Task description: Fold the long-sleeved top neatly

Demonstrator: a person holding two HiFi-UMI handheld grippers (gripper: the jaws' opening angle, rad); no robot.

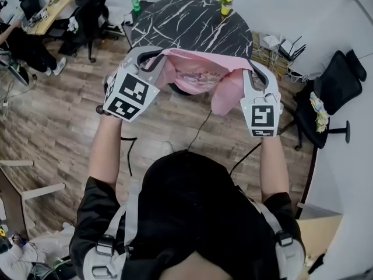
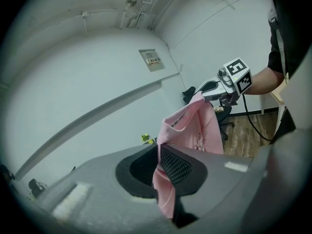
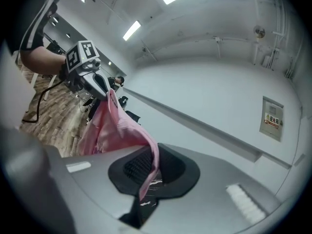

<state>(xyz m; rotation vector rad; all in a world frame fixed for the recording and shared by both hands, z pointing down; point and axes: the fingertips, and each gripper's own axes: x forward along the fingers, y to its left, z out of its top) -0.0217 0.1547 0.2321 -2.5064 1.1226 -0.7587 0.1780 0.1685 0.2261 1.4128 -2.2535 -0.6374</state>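
The pink long-sleeved top (image 1: 198, 74) hangs in the air between my two grippers, above the floor in front of the round black marble table (image 1: 192, 22). My left gripper (image 1: 152, 60) is shut on one upper edge of the top (image 2: 192, 126), pink cloth pinched between its black pads (image 2: 175, 165). My right gripper (image 1: 247, 69) is shut on the other upper edge of the top (image 3: 109, 123); a fold of pink cloth runs down between its pads (image 3: 139, 167). Each gripper view shows the other gripper across the stretched cloth.
Wooden floor lies below. A black office chair (image 1: 329, 92) stands at the right by the white wall. A desk with chairs (image 1: 81, 10) and a seated person fill the far left. A green bottle (image 1: 135, 2) and a yellow cup (image 1: 225, 7) stand on the table's far rim.
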